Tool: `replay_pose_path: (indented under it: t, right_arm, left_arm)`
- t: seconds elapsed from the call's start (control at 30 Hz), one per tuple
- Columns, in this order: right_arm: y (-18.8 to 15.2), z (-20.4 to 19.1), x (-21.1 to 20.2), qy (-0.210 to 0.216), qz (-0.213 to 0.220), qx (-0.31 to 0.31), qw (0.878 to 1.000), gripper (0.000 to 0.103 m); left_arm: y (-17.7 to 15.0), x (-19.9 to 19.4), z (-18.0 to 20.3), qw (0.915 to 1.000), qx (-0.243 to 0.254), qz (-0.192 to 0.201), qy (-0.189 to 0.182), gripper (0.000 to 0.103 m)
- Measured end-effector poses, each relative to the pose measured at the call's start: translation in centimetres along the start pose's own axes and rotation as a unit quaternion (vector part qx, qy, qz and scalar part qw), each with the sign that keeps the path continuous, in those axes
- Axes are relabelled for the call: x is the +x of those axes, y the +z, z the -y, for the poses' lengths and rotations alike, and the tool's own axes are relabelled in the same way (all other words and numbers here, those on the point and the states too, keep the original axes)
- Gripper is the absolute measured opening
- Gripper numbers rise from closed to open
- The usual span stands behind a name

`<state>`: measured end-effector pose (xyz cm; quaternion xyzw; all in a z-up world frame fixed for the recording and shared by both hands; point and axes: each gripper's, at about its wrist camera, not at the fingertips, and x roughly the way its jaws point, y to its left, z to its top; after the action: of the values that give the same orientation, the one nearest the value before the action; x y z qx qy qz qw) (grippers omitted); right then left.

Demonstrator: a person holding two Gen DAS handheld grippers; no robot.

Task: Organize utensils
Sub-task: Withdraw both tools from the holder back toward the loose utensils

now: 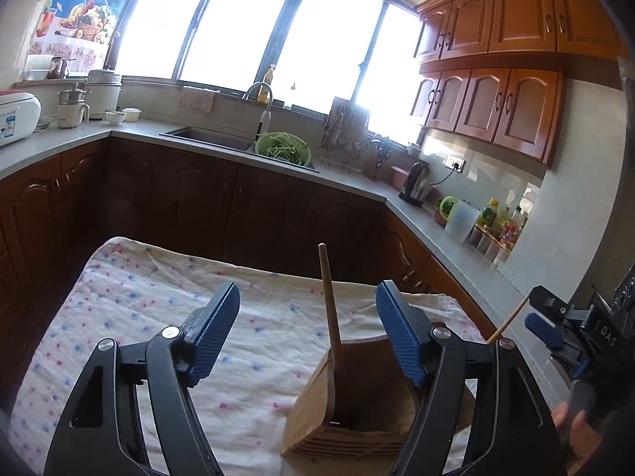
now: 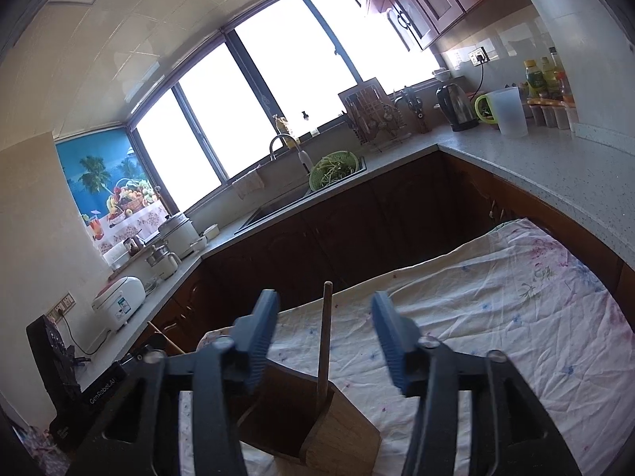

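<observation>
Utensils look nearly sorted: two wooden sticks [image 1: 331,309] stand in the wooden holder [image 1: 353,408] on the cloth-covered surface [image 1: 131,297], both hand-held grippers [image 1: 307,331] [image 2: 323,341] wide and empty, nothing loose visible.

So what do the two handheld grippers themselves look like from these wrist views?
Both match: the left gripper and right gripper have black, angular linkage arms with silver round pivot screws, ending in fingers faced with blue ribbed pads. Seen from the right wrist, the left unit's black body carries white "GenRobot.AI" lettering. No cables or sleeves show.
</observation>
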<state>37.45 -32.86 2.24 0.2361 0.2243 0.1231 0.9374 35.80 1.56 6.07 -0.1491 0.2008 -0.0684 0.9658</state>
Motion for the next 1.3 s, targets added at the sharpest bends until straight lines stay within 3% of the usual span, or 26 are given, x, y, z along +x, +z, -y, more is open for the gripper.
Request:
replay_pose_path:
  t: [0.13, 0.2, 0.53, 0.97, 1.3]
  right_arm:
    - [0.0, 0.3, -1.6, -0.002, 0.02, 0.004, 1.0, 0.095]
    - [-0.1, 0.6, -2.2, 0.003, 0.015, 0.014, 1.0, 0.098]
    - [-2.6, 2.1, -6.8, 0.002, -0.009, 0.031, 0.999, 0.101]
    - [-9.2, 3.5, -14.5, -0.048, -0.047, 0.008, 0.998, 0.101]
    - [-13.6, 3.4, -17.6, -0.074, -0.072, -0.026, 0.994, 0.101]
  left_arm:
    - [-0.3, -1.1, -0.6, 0.9999, -0.003, -0.008, 0.006, 0.078]
    - [-0.6, -1.7, -0.9, 0.9998, -0.007, -0.014, 0.011, 0.083]
    - [-4.1, -6.6, -1.2, 0.9984, -0.018, -0.054, -0.001, 0.087]
    - [-11.0, -12.6, -1.2, 0.9938, -0.027, -0.107, 0.005, 0.09]
    - [-14.7, -14.9, -0.2, 0.9901, -0.009, -0.14, 0.001, 0.09]
